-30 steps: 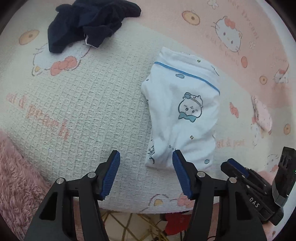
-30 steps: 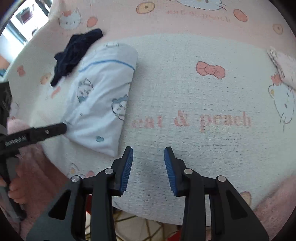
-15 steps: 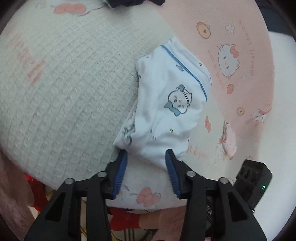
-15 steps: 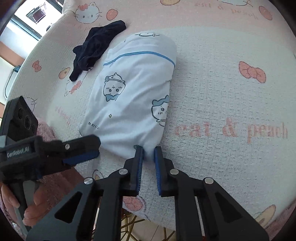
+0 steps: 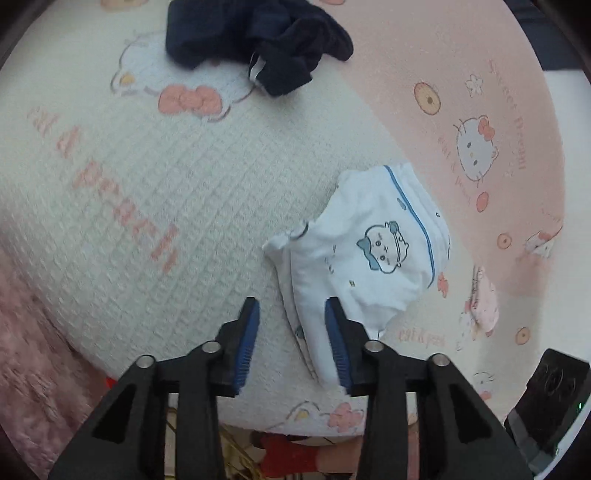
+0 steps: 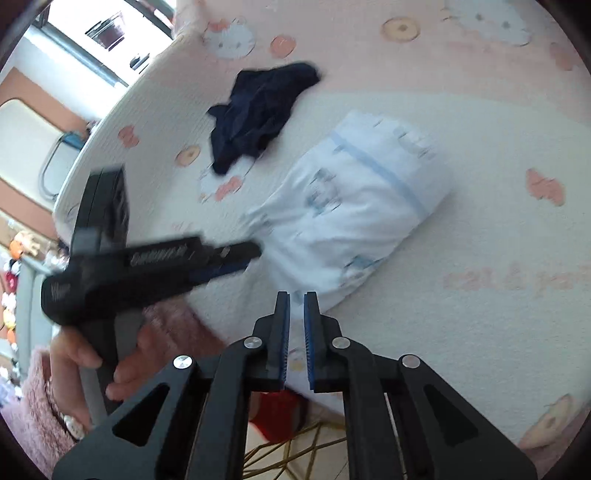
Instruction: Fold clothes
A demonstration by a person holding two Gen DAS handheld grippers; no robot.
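Two claws: my left claw (image 5: 291,345) is spread and holds nothing; my right claw (image 6: 296,332) is nearly pressed together, also holding nothing.
White garment (image 5: 369,266): folded on the bed (image 5: 147,206), touching my left claw's right finger, long axis running ahead-right.
Navy garment (image 5: 258,40): crumpled far ahead, left claw nearer.

You worked over a cream waffle-weave blanket (image 5: 155,192) with a pink cartoon-cat border (image 5: 476,147). A fuzzy pink rug (image 6: 33,413) lay at lower left of your right view, and daylight came through a window (image 6: 85,33) at upper left.
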